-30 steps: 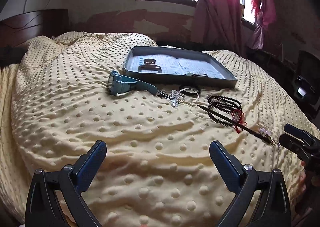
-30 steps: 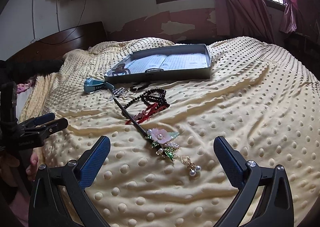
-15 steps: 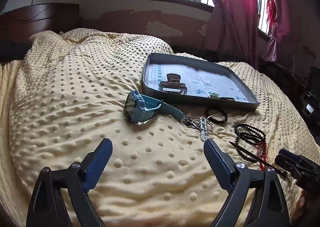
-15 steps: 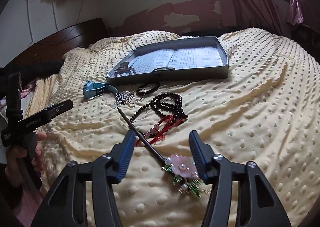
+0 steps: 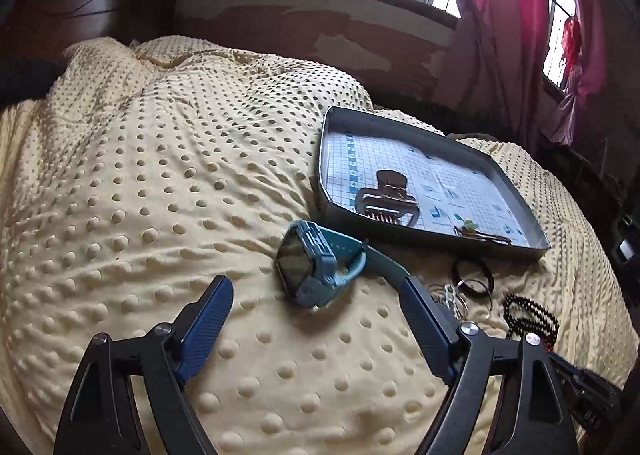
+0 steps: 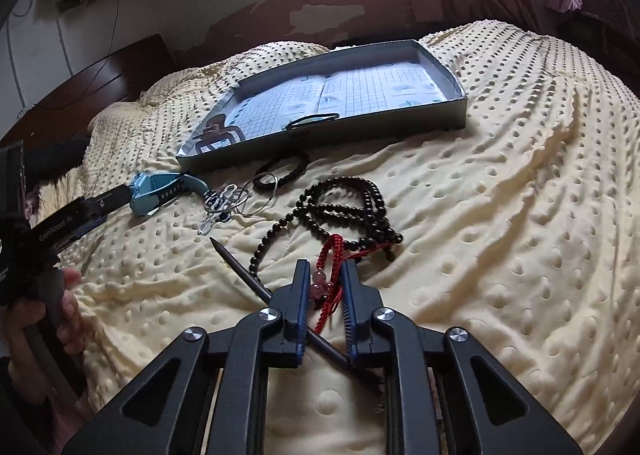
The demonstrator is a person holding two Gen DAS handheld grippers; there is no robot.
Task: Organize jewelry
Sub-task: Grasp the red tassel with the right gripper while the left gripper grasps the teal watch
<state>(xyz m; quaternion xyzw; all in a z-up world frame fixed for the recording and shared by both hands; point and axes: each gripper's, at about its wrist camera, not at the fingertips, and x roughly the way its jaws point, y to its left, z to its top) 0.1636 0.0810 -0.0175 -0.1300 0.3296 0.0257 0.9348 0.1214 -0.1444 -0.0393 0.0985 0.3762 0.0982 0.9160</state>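
Left gripper (image 5: 316, 305): low over the blanket (image 5: 160, 195), fingers spread wide before the watch (image 5: 316, 267).
Right gripper (image 6: 325, 287): low, fingers pinching the hairpin (image 6: 256, 287).

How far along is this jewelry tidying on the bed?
Early. The tray already holds a hair claw and a small piece near its front wall. In hand: the right gripper is closed around the dark hair stick; the left gripper is open at the blue watch. The black beads, black band and silver chain lie on the blanket.
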